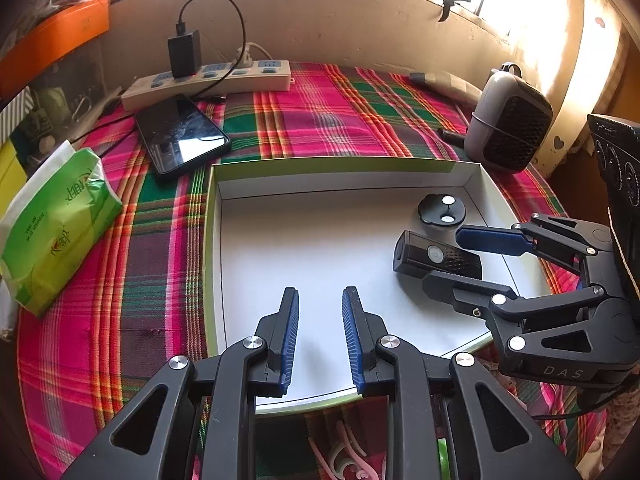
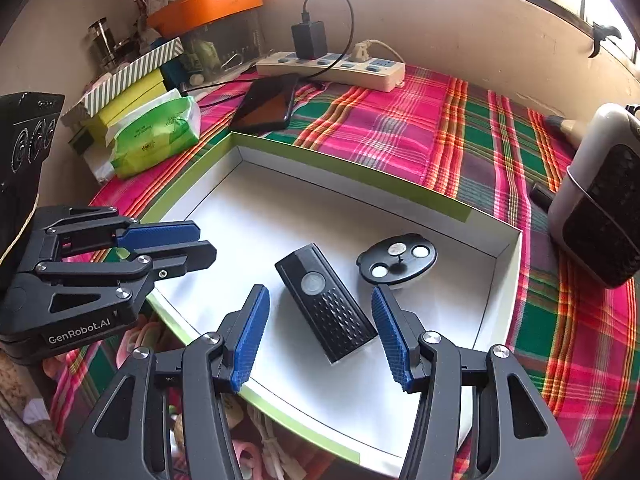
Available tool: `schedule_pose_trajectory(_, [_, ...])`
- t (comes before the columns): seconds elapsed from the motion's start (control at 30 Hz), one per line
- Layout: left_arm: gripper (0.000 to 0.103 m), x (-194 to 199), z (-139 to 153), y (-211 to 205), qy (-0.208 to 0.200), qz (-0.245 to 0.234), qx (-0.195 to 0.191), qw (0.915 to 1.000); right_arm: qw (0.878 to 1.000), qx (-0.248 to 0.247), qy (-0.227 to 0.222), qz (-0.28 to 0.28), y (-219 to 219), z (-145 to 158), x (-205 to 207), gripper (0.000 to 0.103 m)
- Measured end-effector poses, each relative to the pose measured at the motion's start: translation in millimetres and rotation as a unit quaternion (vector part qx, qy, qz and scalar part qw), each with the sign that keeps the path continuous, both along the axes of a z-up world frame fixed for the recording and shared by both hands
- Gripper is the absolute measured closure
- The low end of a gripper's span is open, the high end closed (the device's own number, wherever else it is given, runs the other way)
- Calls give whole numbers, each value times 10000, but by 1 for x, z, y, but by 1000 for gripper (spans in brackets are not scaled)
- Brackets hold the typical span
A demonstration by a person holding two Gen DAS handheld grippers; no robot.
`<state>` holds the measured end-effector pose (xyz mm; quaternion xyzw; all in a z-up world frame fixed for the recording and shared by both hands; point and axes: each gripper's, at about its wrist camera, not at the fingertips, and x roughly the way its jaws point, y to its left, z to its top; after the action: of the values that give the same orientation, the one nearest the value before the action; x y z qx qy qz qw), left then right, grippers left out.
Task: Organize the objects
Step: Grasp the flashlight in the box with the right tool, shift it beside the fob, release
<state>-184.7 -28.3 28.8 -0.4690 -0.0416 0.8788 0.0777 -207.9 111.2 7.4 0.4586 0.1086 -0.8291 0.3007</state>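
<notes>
Inside the shallow white box (image 2: 460,216), a black rectangular device (image 2: 326,302) lies flat beside a round black disc (image 2: 396,260), the two near but apart. The right gripper (image 2: 320,336) hangs over the rectangular device with its jaws apart, pads clear of it. The left gripper (image 1: 320,338) sits over the box's bare floor, jaws drawn in as far as they go, empty. Beyond, on the plaid cloth (image 1: 320,112), lie a phone (image 1: 182,136), a power strip (image 1: 208,82) and a green tissue pack (image 1: 56,224).

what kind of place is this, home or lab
Most likely a home, at a table by a window: a plaid tablecloth, a power strip charging a phone, and a tissue pack beside stacked household boxes.
</notes>
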Motion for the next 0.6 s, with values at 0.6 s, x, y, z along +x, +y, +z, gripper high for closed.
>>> schedule_pose_trajectory(0.6, [83, -1, -2, 0, -62, -22, 29, 10000, 9971, 376, 252, -614, -5, -3, -22, 74])
